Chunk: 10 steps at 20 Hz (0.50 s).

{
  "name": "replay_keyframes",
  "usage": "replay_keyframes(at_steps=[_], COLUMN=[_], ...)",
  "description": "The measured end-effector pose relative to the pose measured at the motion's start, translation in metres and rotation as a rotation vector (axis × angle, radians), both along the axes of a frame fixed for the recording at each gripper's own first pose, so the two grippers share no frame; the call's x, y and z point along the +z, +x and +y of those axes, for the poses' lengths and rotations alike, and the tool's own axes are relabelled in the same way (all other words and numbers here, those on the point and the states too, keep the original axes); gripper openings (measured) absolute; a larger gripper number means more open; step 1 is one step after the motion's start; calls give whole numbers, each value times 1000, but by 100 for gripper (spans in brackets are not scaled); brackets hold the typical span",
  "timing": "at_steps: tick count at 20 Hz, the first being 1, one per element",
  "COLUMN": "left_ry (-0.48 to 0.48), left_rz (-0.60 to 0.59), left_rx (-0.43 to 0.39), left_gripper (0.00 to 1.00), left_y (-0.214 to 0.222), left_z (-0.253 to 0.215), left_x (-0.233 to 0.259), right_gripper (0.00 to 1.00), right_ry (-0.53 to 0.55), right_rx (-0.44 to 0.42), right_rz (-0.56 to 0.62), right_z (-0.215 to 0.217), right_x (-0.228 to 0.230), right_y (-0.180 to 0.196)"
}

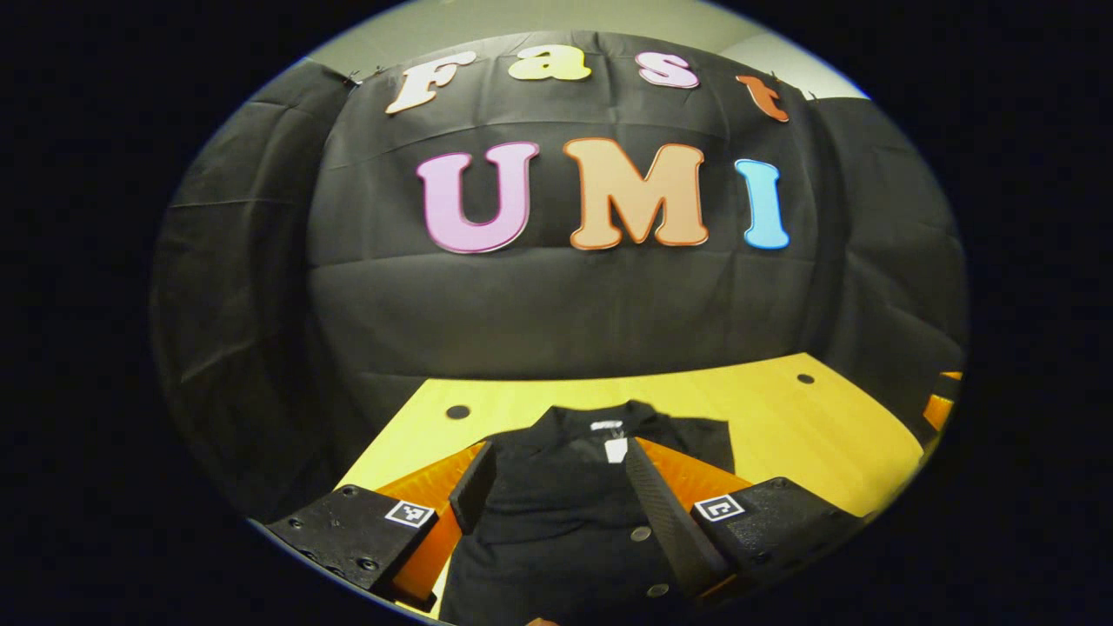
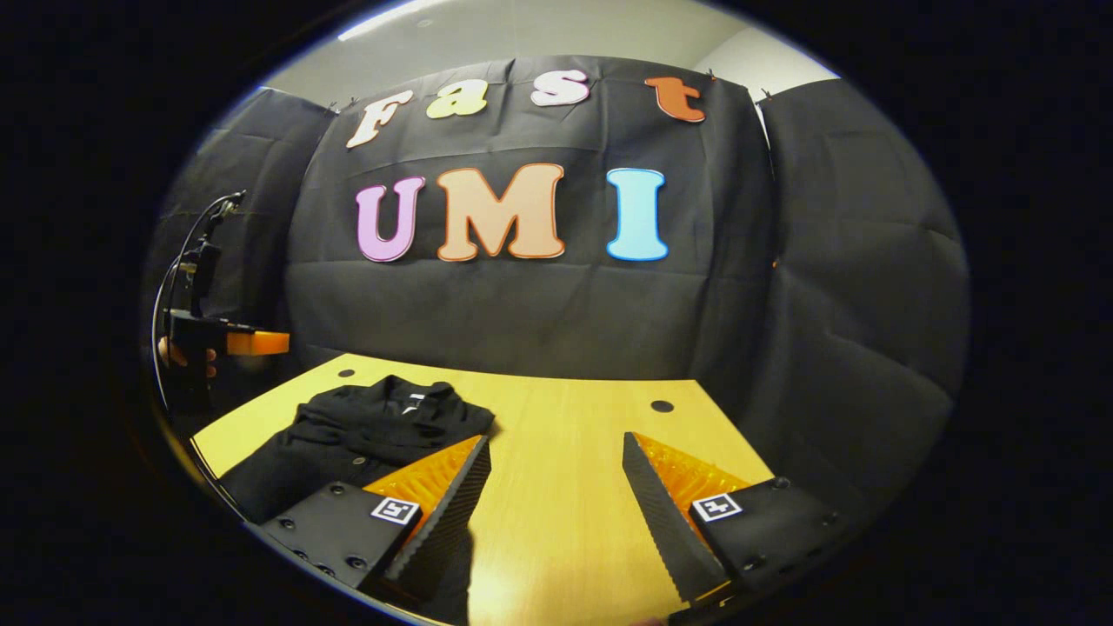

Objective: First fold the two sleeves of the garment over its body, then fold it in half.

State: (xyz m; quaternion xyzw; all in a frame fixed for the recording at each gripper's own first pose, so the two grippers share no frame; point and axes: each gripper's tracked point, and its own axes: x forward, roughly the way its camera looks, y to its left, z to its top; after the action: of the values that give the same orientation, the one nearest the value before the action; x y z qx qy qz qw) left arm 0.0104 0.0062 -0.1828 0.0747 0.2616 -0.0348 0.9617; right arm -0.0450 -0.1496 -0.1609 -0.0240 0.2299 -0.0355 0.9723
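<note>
Lying black garment (image 1: 565, 513) on yellow table (image 2: 565, 487), grippers apart

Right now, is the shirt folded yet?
The black shirt lies bunched on the yellow table, so how far the folding has got is hard to tell. Nothing is in hand: the left gripper and the right gripper are open and empty.

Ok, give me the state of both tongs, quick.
Left tongs: open, above the black garment, holding nothing.
Right tongs: open over the table, empty.
</note>
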Motion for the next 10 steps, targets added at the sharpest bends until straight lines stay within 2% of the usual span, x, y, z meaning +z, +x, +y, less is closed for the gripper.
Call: replay_keyframes(at_steps=[4, 10], left_ry=[29, -3], left_rz=[78, 238], left_rx=[32, 97], left_gripper=[93, 93], left_y=[-67, -160], left_z=[45, 97], left_x=[-15, -66], right_gripper=[98, 98], right_ry=[-4, -25], right_rx=[16, 22], right_rz=[49, 188], right_z=[33, 71], right_x=[-22, -82], right_y=[-27, -82])
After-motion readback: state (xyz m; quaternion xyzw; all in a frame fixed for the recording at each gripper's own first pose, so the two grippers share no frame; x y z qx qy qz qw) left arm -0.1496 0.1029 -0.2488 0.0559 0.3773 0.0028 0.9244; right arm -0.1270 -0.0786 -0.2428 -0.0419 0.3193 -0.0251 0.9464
